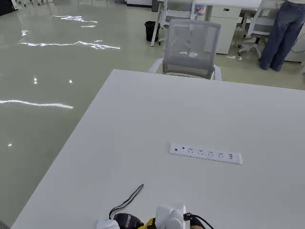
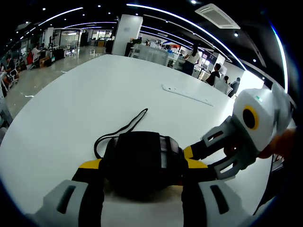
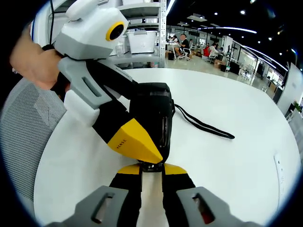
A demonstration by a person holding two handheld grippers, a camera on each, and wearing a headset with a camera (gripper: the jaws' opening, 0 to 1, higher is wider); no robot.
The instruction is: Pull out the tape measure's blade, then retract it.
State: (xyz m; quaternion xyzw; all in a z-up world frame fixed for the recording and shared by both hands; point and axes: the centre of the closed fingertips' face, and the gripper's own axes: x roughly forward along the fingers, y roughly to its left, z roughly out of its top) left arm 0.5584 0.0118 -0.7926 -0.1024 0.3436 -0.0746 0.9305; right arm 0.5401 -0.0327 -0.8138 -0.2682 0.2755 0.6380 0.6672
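Note:
The black tape measure [image 2: 142,156] lies low over the white table [image 2: 94,94], with my left gripper [image 2: 142,165] shut on its body, a yellow-tipped finger on each side. Its black wrist strap [image 2: 124,126] trails across the tabletop. My right gripper [image 3: 151,169] is shut on the small blade tip at the case's mouth, right against the tape measure [image 3: 154,113], and almost no blade shows. In the right gripper view the left gripper's yellow finger [image 3: 133,142] presses the case's side. In the head view the tape measure [image 1: 127,222] and a gripper's white housing [image 1: 170,217] sit at the bottom edge.
A white power strip [image 1: 205,153] lies mid-table beyond the grippers. A grey mesh chair [image 1: 191,46] stands at the far table edge, and a person [image 1: 283,33] stands at the back right. The table's left edge [image 1: 71,152] drops to glossy floor.

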